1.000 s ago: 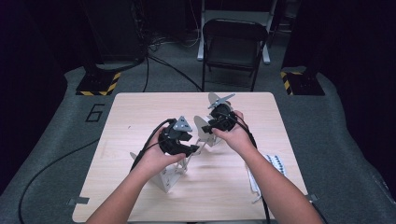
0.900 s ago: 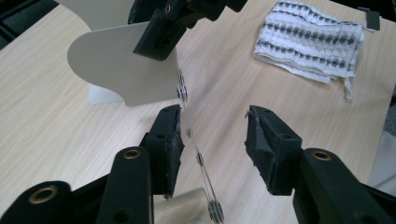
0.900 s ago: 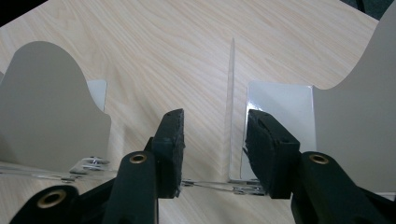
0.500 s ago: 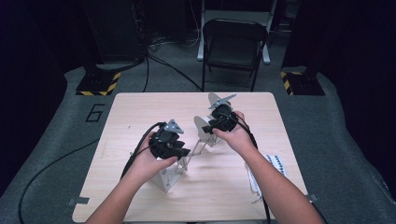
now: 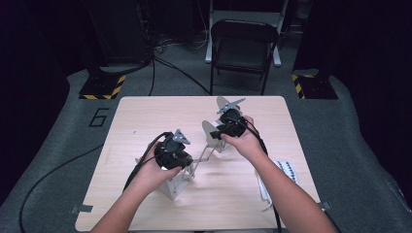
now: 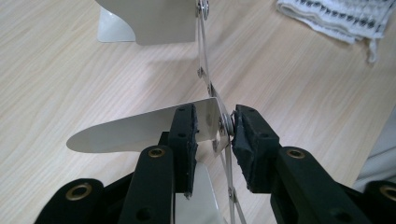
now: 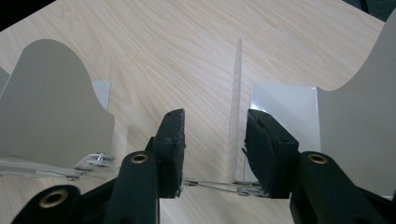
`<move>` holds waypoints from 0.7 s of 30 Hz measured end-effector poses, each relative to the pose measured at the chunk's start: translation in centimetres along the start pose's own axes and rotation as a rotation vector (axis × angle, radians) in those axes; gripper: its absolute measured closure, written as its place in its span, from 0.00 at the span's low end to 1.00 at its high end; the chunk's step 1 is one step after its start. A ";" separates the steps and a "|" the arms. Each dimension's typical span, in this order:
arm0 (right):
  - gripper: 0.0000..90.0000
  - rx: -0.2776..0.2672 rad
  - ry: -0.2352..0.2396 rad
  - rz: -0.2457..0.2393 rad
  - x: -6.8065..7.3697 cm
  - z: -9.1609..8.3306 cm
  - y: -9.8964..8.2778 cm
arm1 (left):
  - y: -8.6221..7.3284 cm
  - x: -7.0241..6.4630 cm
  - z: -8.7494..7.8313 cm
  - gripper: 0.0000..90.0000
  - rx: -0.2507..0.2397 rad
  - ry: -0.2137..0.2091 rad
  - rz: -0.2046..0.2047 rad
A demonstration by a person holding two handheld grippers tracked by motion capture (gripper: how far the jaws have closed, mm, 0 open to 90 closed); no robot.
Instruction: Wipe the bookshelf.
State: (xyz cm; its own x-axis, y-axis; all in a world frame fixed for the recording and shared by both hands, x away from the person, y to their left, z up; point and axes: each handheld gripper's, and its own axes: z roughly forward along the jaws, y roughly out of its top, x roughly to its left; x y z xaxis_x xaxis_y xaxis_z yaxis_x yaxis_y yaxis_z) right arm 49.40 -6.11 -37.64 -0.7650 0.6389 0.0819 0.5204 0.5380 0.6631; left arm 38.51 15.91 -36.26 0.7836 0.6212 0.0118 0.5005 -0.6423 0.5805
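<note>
Thing in hand: an expanding metal bookend rack point(image 5: 201, 154), pale plates joined by thin scissor-link bars, stood on the wooden table point(image 5: 145, 111) near its middle, stretched between the two grippers.
Left gripper point(image 5: 171, 151): sat over the rack's near-left end; in the left gripper view point(image 6: 214, 135) a rounded plate and a riveted link joint lay between the pads.
Left jaws: had just been closing, clamped around the plate and rivet, with both pads against the metal.
Right gripper point(image 5: 229, 121): stood at the rack's far-right end, just beside an upright plate point(image 5: 211, 131).
Right jaws: in the right gripper view point(image 7: 212, 135) a thin plate point(image 7: 237, 112) seen edge-on stood in the gap, close by one pad, well clear of the other; whether that pad touched it could not be told.
Link bars: ran slantwise from one gripper to the other.
Cloth: a striped cloth point(image 5: 286, 170) lay near the table's right edge, apart from the rack.
</note>
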 end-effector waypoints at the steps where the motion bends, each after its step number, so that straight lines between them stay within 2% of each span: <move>1: 0.64 0.001 0.006 -0.004 0.0 -0.1 0.0 | 0.0 0.1 0.0 0.77 0.001 0.000 0.002; 6: 0.64 0.005 0.014 0.014 0.4 -0.2 -0.1 | 0.0 0.5 0.2 0.77 0.022 -0.013 0.000; 7: 0.64 0.001 0.014 0.000 0.3 -0.2 -0.1 | 0.0 0.7 0.2 0.77 0.029 0.004 0.010; 8: 0.65 0.002 0.012 0.025 0.4 -0.3 -0.2 | 0.0 0.7 0.2 0.77 0.038 0.003 0.009; 9: 0.66 0.001 0.016 0.012 0.3 -0.4 -0.3 | -0.1 0.9 0.2 0.78 0.040 0.002 0.008; 10: 0.66 0.000 0.019 0.026 0.4 -0.4 -0.4 | -0.1 1.0 0.2 0.78 0.042 0.003 0.008; 17: 0.66 0.019 0.023 0.037 0.9 -1.0 -0.7 | -0.3 2.0 0.0 0.84 0.073 0.029 0.017; 18: 0.65 0.013 0.022 0.015 0.9 -1.0 -0.8 | -0.3 2.2 -0.1 0.84 0.079 0.027 0.016; 21: 0.64 0.020 0.022 0.024 1.4 -1.4 -1.2 | -0.4 2.5 -0.1 0.86 0.092 0.053 0.020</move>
State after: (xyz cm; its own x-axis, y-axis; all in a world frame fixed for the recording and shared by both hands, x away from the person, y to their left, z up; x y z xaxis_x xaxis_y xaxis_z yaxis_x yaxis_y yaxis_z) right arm 47.19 -6.64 -37.28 -0.7602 0.6396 0.1140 0.5458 0.5336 0.6460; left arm 40.24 17.80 -36.38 0.7744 0.6291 0.0676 0.5182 -0.6919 0.5028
